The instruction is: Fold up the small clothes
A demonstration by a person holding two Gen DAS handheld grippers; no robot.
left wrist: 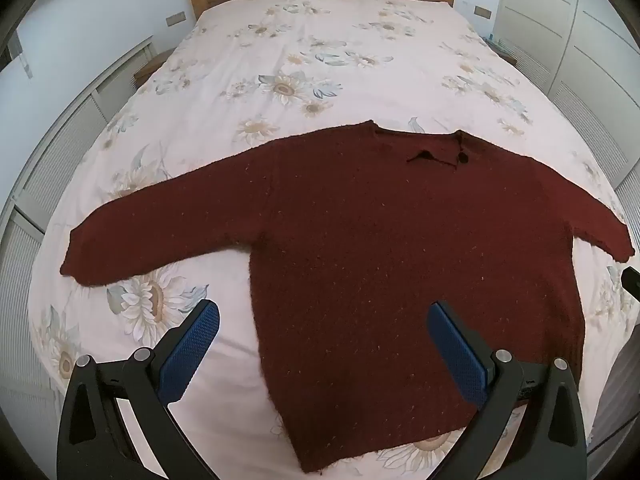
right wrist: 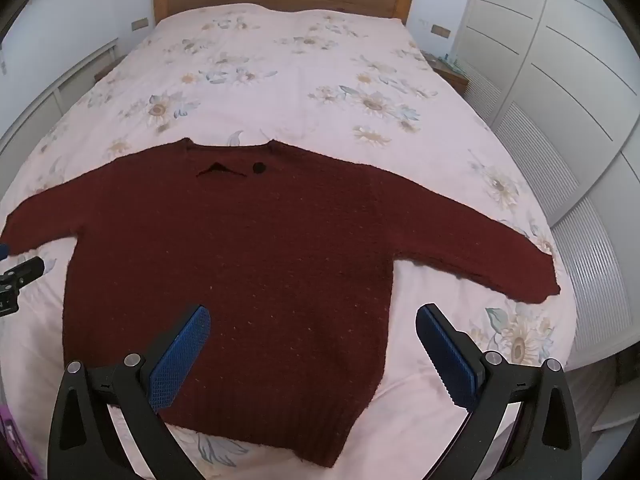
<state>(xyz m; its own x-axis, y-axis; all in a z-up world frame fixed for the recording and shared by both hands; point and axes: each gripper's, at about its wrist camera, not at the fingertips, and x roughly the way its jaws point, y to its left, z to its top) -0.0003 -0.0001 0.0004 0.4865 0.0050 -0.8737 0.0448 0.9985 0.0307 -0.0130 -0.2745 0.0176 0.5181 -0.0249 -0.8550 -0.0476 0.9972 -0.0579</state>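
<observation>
Hovering both grippers (left wrist: pixel 323 316) (right wrist: pixel 313 318) wide and empty, I judged the sweater (left wrist: pixel 360 240) soft, limp; best pinched at its sleeves.

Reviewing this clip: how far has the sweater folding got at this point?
Done: the dark red sweater lies spread flat on the floral bedspread, both sleeves out to the sides, hem nearest the cameras. In hand: nothing; the left tongs and right tongs are both wide open above the hem end, gripping no fabric. Left: every fold; no sleeve or side is turned in yet.
</observation>
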